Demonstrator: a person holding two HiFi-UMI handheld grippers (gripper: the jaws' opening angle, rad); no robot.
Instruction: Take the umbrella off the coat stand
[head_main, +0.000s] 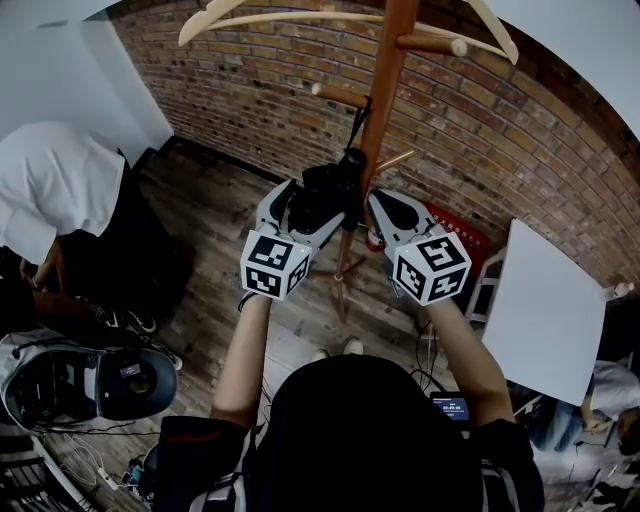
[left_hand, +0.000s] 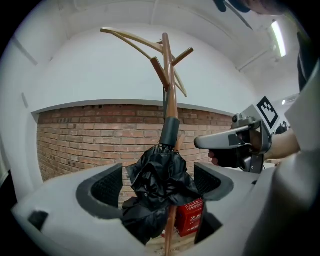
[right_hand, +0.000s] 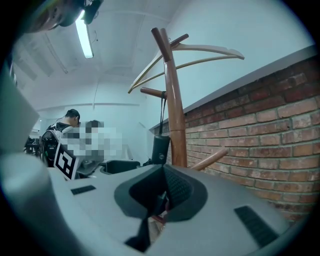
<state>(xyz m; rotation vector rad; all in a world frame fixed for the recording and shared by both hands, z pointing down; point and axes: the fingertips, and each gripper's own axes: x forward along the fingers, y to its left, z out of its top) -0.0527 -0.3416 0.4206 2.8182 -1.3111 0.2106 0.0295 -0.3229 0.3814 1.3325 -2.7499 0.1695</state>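
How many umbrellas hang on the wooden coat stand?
1. A black folded fabric umbrella hangs by its strap against the pole of the wooden coat stand, between the left gripper's open jaws. Another could hide behind the pole.

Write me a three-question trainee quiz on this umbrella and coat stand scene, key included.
1. True or false: the umbrella hangs on the coat stand.
2. What stands between the left gripper's fingers? A) a coat B) the umbrella C) a hat
3. What is the wall behind the coat stand made of?
Key: 1 true; 2 B; 3 brick.
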